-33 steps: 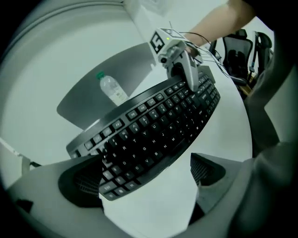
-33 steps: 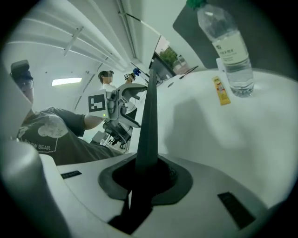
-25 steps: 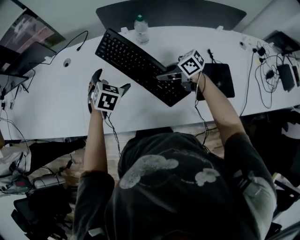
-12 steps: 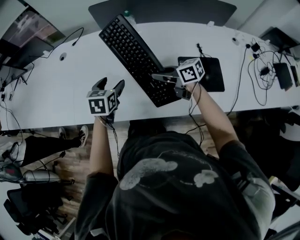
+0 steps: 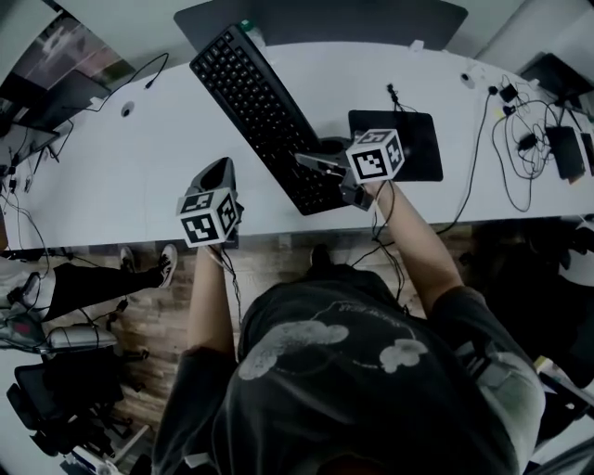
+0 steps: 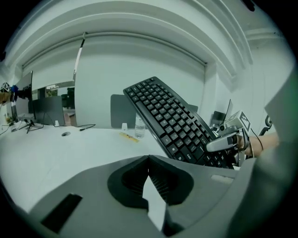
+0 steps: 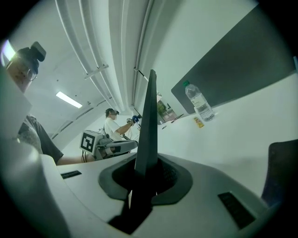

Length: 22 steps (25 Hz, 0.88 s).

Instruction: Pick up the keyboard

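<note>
The black keyboard [image 5: 260, 102] runs slantwise over the white desk [image 5: 111, 176]. My right gripper [image 5: 306, 162] is shut on its near right end. In the left gripper view the keyboard [image 6: 172, 116] hangs tilted above the desk, keys facing me. In the right gripper view it shows edge-on as a dark blade [image 7: 149, 116] clamped between the jaws of the right gripper [image 7: 146, 167]. My left gripper [image 5: 220, 167] hovers over the desk's front edge, left of the keyboard and apart from it. Its jaws [image 6: 149, 158] are shut on nothing.
A water bottle [image 6: 139, 126] stands at the back of the desk by a dark panel [image 5: 325, 19]. A black mouse pad [image 5: 408, 139] lies right of the keyboard, cables and chargers [image 5: 524, 130] farther right. Monitors [image 5: 37, 74] stand at far left.
My left gripper's jaws have gone from wide open to shut, and its wrist has rolled. The keyboard has swung to a steeper slant in my right gripper, which has shifted a little to the left.
</note>
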{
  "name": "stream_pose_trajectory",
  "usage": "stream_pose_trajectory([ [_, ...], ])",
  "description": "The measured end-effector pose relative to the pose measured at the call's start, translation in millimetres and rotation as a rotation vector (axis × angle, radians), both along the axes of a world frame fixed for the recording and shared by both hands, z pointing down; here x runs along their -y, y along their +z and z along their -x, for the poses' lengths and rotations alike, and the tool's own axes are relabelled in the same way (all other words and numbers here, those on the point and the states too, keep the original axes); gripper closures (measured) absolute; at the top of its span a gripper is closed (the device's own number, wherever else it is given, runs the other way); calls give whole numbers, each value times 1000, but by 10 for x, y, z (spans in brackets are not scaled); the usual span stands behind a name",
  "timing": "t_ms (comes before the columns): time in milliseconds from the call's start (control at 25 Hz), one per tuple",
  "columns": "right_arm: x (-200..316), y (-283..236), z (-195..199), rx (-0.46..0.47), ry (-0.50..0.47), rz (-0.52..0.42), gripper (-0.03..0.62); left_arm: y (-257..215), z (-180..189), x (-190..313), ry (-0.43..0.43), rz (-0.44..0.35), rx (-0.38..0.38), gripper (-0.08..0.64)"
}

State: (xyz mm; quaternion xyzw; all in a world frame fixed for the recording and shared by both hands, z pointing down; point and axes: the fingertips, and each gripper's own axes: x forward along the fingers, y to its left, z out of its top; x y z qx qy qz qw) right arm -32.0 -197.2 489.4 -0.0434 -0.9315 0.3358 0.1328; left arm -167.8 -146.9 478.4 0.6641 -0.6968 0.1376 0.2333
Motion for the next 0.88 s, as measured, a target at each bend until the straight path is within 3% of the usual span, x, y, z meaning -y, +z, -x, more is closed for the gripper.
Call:
stream_pose_trajectory([
  [280,-286,0,-90,53,92,72,535,182,-167,-310,25,7,-66,558],
  [880,-1400,31,-607,52,232,144,537,234,-536,-1529,67,-11,-141,558],
])
